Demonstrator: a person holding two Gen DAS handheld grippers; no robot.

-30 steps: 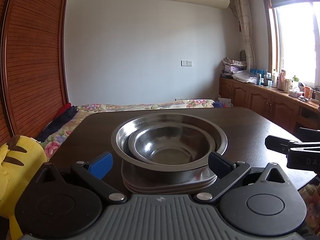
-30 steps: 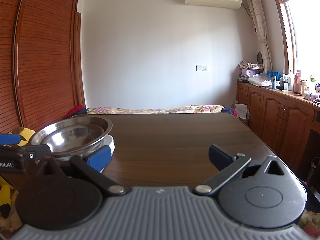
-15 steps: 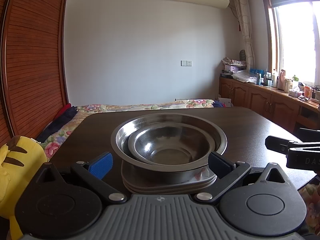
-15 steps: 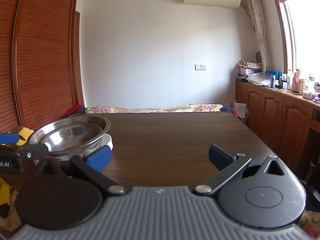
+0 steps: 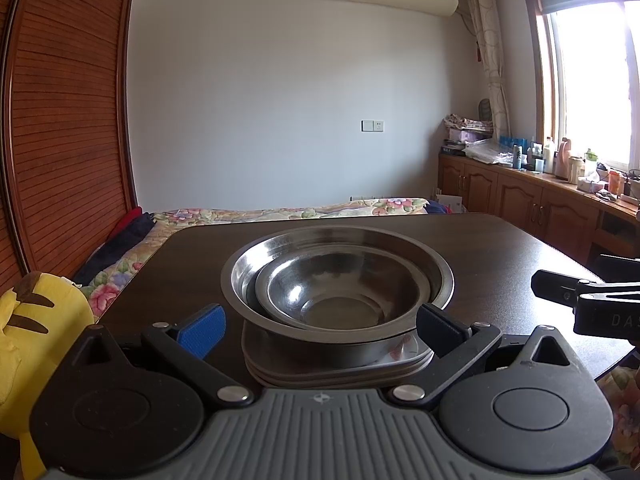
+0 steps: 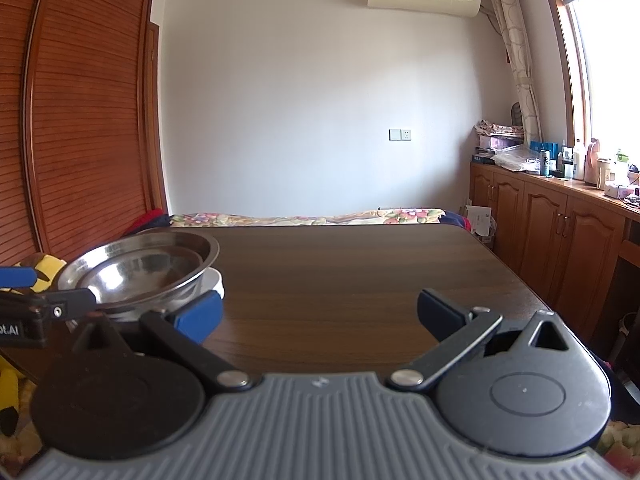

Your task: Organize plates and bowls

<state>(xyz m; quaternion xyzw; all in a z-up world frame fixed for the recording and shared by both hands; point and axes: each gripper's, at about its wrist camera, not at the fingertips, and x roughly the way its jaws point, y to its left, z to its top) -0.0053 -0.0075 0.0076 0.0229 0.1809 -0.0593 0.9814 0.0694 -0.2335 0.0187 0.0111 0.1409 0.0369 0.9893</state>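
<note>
A small steel bowl sits nested inside a larger steel bowl, and both rest on a stack of white plates near the front of the dark wooden table. My left gripper is open, its blue pads on either side of the stack's near edge, touching nothing. In the right wrist view the same bowls and plates stand at the left. My right gripper is open over bare table, to the right of the stack.
A yellow plush toy lies off the table's left edge. A bed with a floral cover is beyond the table. Wooden cabinets with bottles run along the right wall under the window. The right gripper's finger shows at the right.
The left view has hardly changed. The right wrist view has shifted slightly, so the bowls sit a little nearer to its left finger.
</note>
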